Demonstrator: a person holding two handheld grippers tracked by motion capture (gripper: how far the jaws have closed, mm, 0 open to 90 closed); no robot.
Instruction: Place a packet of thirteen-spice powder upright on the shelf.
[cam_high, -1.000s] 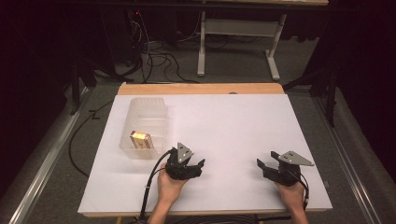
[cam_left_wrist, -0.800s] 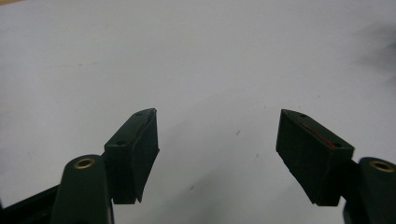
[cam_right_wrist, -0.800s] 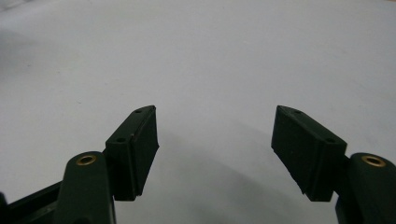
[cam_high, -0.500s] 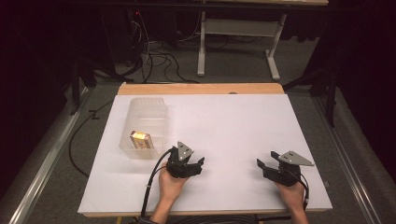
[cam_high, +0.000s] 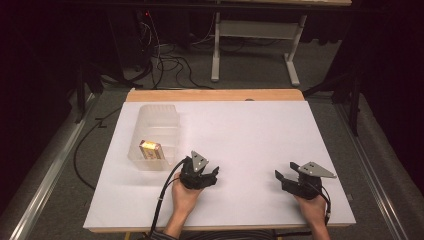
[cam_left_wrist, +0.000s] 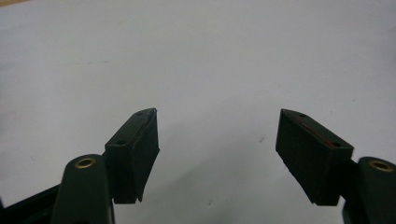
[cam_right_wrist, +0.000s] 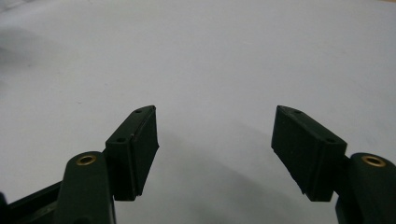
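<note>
A: Both claws spread wide, nothing held. Left claw (cam_high: 214, 173) is parked lower centre, right claw (cam_high: 278, 176) lower right. Small box (cam_high: 150, 149) is seen inside the clear bin (cam_high: 172, 116), left of centre.

B: Risk: bin wall could be clipped and the bin shoved across the counter (cam_high: 250, 135) if the box is approached low.

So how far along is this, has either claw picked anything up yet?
Nothing looks done yet. The small yellow box lies inside the clear plastic bin, untouched. The left claw and right claw are both open and empty on the white table. Reaching the bin is all left, probably for the nearer left claw.
</note>
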